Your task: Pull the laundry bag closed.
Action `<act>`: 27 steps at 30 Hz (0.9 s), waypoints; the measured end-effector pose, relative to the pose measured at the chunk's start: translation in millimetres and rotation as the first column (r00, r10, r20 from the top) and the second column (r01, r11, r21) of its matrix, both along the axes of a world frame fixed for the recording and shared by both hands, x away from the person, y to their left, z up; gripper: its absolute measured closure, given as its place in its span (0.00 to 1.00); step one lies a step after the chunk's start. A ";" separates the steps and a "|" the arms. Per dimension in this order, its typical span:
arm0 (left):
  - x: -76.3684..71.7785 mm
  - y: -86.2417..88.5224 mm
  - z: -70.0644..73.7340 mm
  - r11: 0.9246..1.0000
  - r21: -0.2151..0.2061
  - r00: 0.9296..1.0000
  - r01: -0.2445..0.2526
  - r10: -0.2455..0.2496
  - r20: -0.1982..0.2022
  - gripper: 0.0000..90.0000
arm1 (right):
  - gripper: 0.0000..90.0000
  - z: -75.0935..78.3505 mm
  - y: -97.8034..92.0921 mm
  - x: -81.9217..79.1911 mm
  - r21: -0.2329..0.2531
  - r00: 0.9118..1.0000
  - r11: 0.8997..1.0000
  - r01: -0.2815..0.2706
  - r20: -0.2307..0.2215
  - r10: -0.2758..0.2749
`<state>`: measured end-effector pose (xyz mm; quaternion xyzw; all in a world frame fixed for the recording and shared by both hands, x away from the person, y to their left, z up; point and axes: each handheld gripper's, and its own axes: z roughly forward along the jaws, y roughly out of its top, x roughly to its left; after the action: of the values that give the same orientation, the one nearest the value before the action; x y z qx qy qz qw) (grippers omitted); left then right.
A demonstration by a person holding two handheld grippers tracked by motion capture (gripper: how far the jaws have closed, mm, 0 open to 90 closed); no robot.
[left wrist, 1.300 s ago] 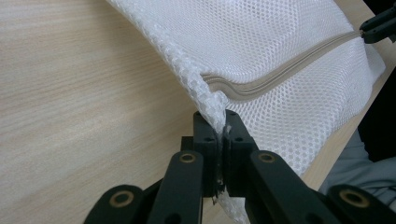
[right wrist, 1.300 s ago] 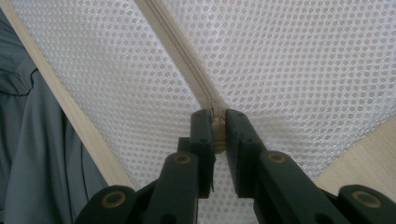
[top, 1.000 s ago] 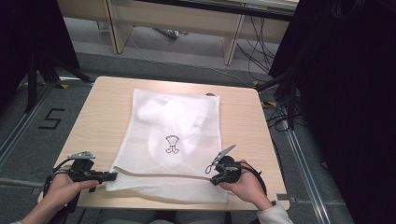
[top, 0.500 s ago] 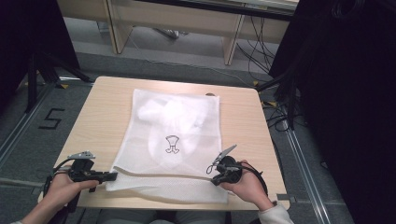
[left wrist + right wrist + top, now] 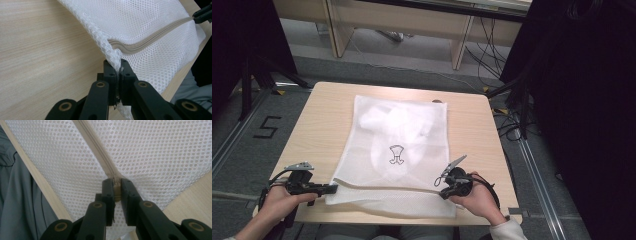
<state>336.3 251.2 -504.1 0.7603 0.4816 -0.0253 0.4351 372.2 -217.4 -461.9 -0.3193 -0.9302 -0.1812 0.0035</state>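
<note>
A white mesh laundry bag (image 5: 399,150) lies flat on the wooden table (image 5: 317,130), with white cloth and a small black emblem (image 5: 396,154) showing through it. A beige zipper (image 5: 384,187) runs across its near end. My left gripper (image 5: 332,188) is shut on the bag's near left corner (image 5: 113,53), where the zipper (image 5: 150,41) begins. My right gripper (image 5: 441,185) is shut on the zipper pull (image 5: 116,191) at the right end of the zipper (image 5: 96,146). The mesh (image 5: 155,150) spreads to both sides of it.
The table's near edge (image 5: 377,220) lies just under the bag's hem, with the person's grey clothing (image 5: 15,202) beyond it. Wooden furniture legs (image 5: 459,45) and cables (image 5: 507,125) stand on the floor past the table. A floor mark "5" (image 5: 267,127) is at left.
</note>
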 end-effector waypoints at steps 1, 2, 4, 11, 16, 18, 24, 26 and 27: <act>0.0 0.1 -0.1 1.000 -0.001 1.000 0.000 0.000 0.000 0.95 | 0.91 0.1 0.0 0.0 -0.001 1.000 1.000 -0.002 0.002 0.002; 0.0 0.1 -0.1 1.000 -0.001 1.000 0.000 0.000 0.000 0.95 | 0.91 0.2 0.3 -0.3 0.000 1.000 1.000 -0.001 0.001 0.001; 0.0 0.4 0.2 1.000 0.005 1.000 0.005 -0.005 0.001 0.95 | 0.91 0.1 -0.3 -0.1 -0.001 1.000 1.000 -0.006 0.001 0.006; 0.0 0.2 -0.2 1.000 0.001 1.000 0.000 0.000 0.000 0.95 | 0.91 -0.2 -1.7 -1.0 -0.003 1.000 1.000 0.010 -0.015 -0.010; -0.1 0.1 0.1 1.000 0.003 1.000 0.003 -0.003 0.000 0.95 | 0.91 -1.0 -4.7 1.0 -0.009 1.000 1.000 -0.006 -0.009 0.006; 0.0 0.0 -0.2 1.000 -0.002 1.000 0.000 0.000 -0.001 0.95 | 0.91 -1.3 -5.3 0.8 -0.026 1.000 1.000 0.002 -0.012 -0.003; 0.0 0.2 -0.3 1.000 0.003 1.000 -0.001 0.001 -0.002 0.95 | 0.91 -3.5 -12.5 2.8 -0.051 1.000 0.999 0.010 -0.008 -0.011; 0.1 -0.1 -0.5 1.000 0.001 1.000 -0.002 0.002 -0.002 0.95 | 0.91 -3.1 -14.3 2.5 -0.054 1.000 0.998 0.010 -0.006 -0.010; 0.1 0.0 -0.5 1.000 0.001 1.000 -0.001 0.001 -0.006 0.95 | 0.91 -3.3 -15.1 2.6 -0.050 1.000 0.999 0.012 -0.003 -0.013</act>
<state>336.4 251.2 -504.6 0.7603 0.4833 -0.0270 0.4333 374.8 -232.4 -465.3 -0.3254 -0.9324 -0.1576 -0.0041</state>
